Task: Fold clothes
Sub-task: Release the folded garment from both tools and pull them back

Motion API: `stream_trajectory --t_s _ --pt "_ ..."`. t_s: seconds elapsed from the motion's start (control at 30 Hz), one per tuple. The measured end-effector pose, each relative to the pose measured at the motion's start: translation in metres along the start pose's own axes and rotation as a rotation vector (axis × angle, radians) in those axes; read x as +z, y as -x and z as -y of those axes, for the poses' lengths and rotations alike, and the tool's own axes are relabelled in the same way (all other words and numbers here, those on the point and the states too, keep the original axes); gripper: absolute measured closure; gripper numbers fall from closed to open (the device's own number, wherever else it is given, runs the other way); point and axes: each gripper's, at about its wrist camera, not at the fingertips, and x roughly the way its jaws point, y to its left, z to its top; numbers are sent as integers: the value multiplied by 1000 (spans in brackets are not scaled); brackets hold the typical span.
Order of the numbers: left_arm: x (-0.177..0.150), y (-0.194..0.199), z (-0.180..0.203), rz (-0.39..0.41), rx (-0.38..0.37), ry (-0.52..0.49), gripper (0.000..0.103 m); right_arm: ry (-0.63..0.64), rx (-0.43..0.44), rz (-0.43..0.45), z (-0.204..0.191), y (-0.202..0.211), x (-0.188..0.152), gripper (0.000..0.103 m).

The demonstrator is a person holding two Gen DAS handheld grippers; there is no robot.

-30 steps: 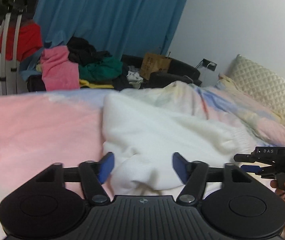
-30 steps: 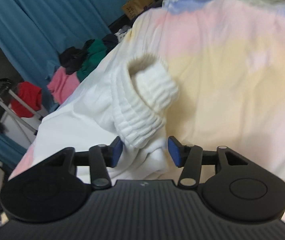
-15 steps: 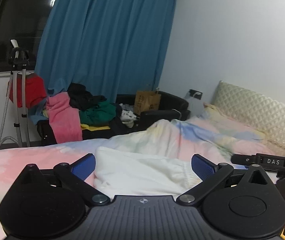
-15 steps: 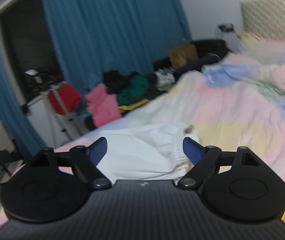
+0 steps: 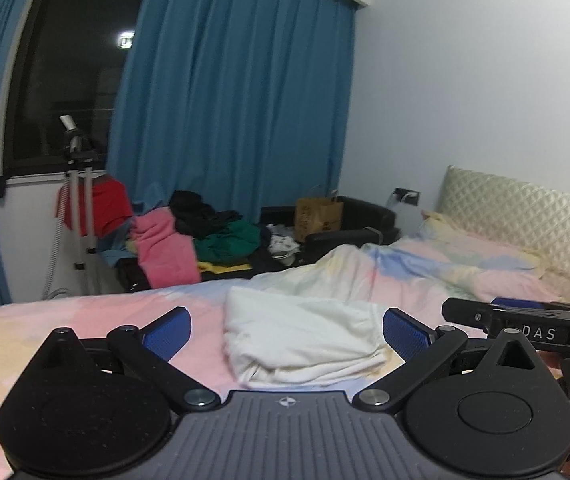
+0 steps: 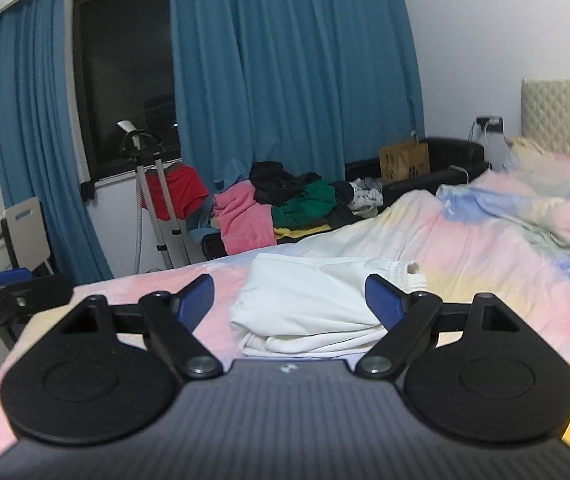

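Everything here is placed against the bed (image 5: pixel 65 320), whose pastel pink, yellow and blue cover fills the lower part of both views. Beyond its far left corner a steamer stand (image 5: pixel 79 208) rises in front of a dark window (image 5: pixel 73 80), with a red garment (image 5: pixel 97 204) hung on it. Blue curtains (image 5: pixel 225 120) hang behind the far edge of the bed. Below them, just past that edge, lies a clothes pile (image 5: pixel 205 236) in pink, black and green. To the right of the pile a paper bag (image 5: pixel 319 216) sits on a black sofa (image 5: pixel 361 224).

The left gripper (image 5: pixel 287 334) hovers above the near side of the bed, its blue pads spread wide with nothing between them. The white garment (image 5: pixel 301 336) lies folded in a loose rectangle on the bed, near the front edge, and shows in the gap between the pads without touching them. The right gripper (image 6: pixel 289 300) hovers beside the left one at about the same height, its fingers likewise spread apart and empty; in its view the garment's ribbed cuff (image 6: pixel 413 270) pokes out on the right. At the bed's far right end stand a pillow (image 5: pixel 457 232) and a quilted headboard (image 5: pixel 525 208).
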Motion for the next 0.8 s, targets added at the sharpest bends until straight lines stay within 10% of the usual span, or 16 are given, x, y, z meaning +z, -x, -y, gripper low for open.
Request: stream_trajectory --t_s 0.8 --pt "-76 -37 -29 -52 75 -23 0 25 -94 -40 -26 -48 -93 19"
